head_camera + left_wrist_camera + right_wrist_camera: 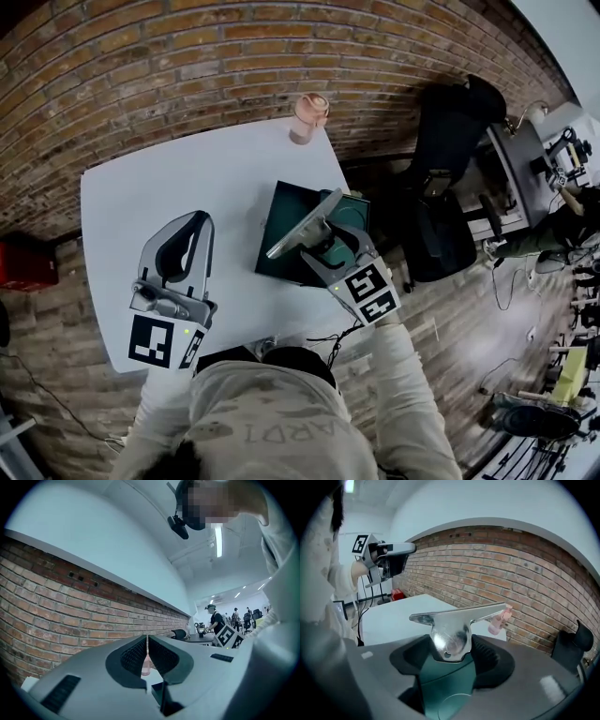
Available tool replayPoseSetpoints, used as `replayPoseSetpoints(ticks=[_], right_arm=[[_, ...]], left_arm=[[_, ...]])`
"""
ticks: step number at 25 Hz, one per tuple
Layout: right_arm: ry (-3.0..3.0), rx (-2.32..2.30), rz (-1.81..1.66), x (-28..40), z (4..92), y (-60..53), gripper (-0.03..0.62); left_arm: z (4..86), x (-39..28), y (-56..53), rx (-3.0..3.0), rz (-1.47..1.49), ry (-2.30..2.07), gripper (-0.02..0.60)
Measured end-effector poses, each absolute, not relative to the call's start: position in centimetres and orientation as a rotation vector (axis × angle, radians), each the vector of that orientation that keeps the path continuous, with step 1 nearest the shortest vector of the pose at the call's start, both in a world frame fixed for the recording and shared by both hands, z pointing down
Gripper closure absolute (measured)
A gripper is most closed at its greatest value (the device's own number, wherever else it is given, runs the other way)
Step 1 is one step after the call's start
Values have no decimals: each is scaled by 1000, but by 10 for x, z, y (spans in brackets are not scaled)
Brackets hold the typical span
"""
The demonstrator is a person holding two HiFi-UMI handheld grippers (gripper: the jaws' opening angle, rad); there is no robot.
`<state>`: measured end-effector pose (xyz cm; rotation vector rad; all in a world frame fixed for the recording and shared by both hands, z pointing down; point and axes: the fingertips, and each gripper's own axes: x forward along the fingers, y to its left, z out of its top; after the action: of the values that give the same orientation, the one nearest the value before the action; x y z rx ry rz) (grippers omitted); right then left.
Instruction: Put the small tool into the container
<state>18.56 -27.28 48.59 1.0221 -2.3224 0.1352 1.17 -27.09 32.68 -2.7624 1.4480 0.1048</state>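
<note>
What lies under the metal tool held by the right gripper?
The dark green container on the white table. Its green surface shows beneath the tool; the right gripper covers part of it, hiding any contents there.

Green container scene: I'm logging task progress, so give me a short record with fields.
right tool: shut on metal implement, held over the container
left tool: shut, empty, above the table
container: dark green, open, on the white table
pink bottle: far table edge, near brick wall
progress: implement not yet in container
</note>
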Motion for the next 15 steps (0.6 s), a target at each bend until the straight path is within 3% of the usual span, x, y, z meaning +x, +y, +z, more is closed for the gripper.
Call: replayPoseSetpoints(ticks=[11,12,13,15], right_arm=[[-2197,838,161,187,533,-290,313],[-2187,844,164,187,537,-292,334],[-2170,851,165,188,542,-294,505],[-2128,835,177,189,557,-296,531]], left_arm=[[333,9,-278,-2741,82,1499,565],[334,8,-278,-2740,81,1502,565],[335,6,-278,-2739,80,1505,565],[337,4,-279,-2736,78,1516,565]])
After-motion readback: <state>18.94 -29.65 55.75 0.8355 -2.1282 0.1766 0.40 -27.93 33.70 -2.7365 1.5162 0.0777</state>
